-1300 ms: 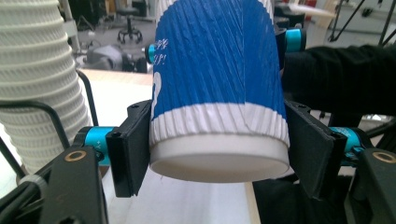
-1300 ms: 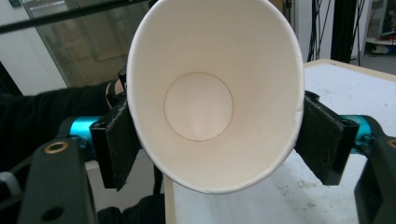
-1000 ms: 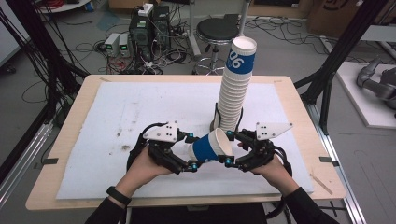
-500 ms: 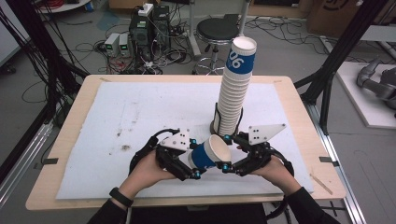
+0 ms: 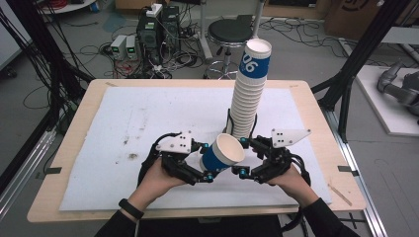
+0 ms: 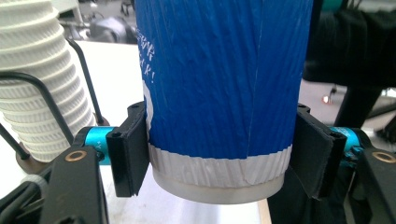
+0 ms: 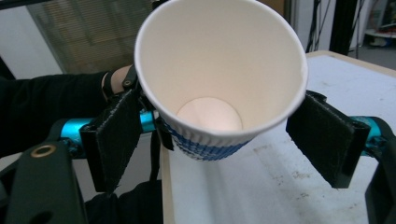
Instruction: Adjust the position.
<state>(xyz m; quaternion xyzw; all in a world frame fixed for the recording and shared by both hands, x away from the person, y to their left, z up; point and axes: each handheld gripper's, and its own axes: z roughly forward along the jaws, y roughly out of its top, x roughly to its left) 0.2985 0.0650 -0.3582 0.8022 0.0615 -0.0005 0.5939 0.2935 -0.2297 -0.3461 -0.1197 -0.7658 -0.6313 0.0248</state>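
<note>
Above the mat, blue cup [image 5: 222,154] clamped by left claw [image 5: 205,168], right claw [image 5: 245,157] spread wide

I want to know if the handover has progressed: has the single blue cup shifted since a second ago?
Yes. The blue cup has tipped up against the fixed cup stack, its mouth now facing up toward the right hand-held gripper.

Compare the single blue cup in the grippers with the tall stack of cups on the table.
The single cup lies tilted, its open mouth toward the right gripper; the stack stands upright on the table. The single cup is clamped near its base between the left gripper's fingers; the stack stands inside a black wire holder, apart from both grippers. The cup is one; the stack is many, nested. Both are ribbed paper, blue and white.
</note>
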